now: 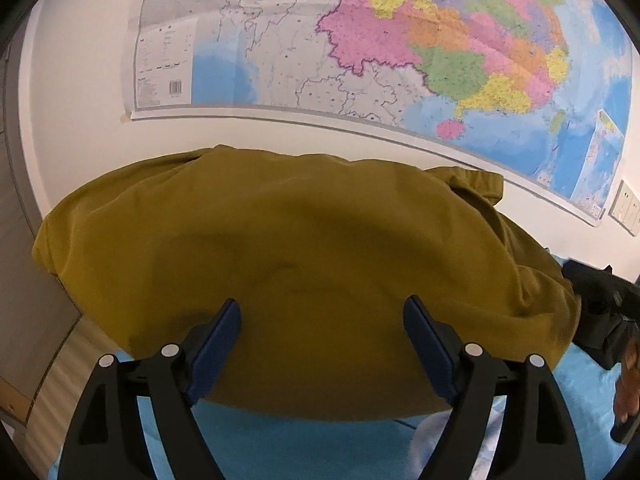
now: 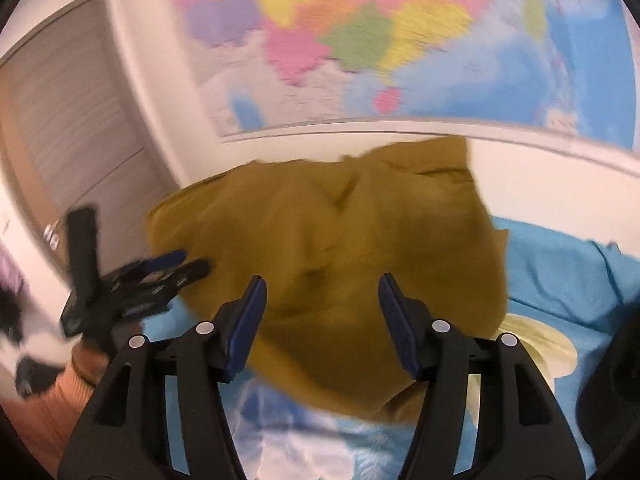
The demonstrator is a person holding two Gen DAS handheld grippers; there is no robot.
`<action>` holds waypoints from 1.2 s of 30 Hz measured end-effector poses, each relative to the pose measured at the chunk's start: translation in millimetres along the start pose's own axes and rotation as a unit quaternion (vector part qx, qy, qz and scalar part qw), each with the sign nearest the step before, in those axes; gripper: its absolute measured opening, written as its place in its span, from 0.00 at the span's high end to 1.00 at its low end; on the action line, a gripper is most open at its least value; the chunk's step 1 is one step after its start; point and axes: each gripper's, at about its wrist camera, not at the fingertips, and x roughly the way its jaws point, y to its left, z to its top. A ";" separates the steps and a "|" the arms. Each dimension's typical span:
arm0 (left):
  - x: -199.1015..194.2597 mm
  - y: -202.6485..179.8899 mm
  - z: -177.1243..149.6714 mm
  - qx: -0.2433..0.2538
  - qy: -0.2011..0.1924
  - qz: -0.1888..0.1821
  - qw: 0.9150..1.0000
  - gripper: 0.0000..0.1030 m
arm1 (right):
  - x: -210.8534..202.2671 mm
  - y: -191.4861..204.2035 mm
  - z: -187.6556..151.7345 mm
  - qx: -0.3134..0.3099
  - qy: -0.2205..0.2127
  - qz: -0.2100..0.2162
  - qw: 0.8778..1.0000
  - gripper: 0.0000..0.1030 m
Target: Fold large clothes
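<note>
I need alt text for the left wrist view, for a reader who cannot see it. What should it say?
An olive-yellow garment lies in a rounded heap on a light blue bed sheet. The left gripper hovers over its near edge with jaws open and nothing between them. A large colourful map hangs on the white wall behind.

The left tongs (image 1: 322, 312) stand wide apart with nothing between the blue pads, poised just over the near edge of a mustard-yellow garment (image 1: 304, 248). The garment lies in a broad mound on a light blue bedsheet (image 1: 304, 440). Behind it, a coloured map (image 1: 400, 48) hangs on the white wall. At far right the other tongs (image 1: 608, 308) show dark.
</note>
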 end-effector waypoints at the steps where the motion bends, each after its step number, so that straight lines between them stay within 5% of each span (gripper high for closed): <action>1: -1.5 -2.0 -1.8 0.001 -0.001 0.000 1.000 0.17 | 3.7 6.9 -4.1 -0.016 0.006 -0.003 1.000 0.43; 5: -4.5 -14.7 -11.8 0.013 -0.006 0.022 1.000 0.14 | 30.3 11.9 -21.3 -0.035 0.048 -0.048 0.997 0.46; 12: -37.6 -29.8 -28.3 0.011 -0.026 0.040 0.999 0.07 | 2.0 28.4 -35.1 -0.039 -0.011 -0.049 0.998 0.29; 20: -67.2 -38.9 -52.2 -0.004 -0.030 0.046 0.998 0.07 | -21.8 32.3 -62.0 -0.017 -0.021 -0.056 0.998 0.12; 36: -96.3 -50.5 -87.2 -0.024 -0.026 0.067 0.997 0.07 | -53.2 46.0 -91.4 -0.005 -0.039 -0.056 0.998 0.06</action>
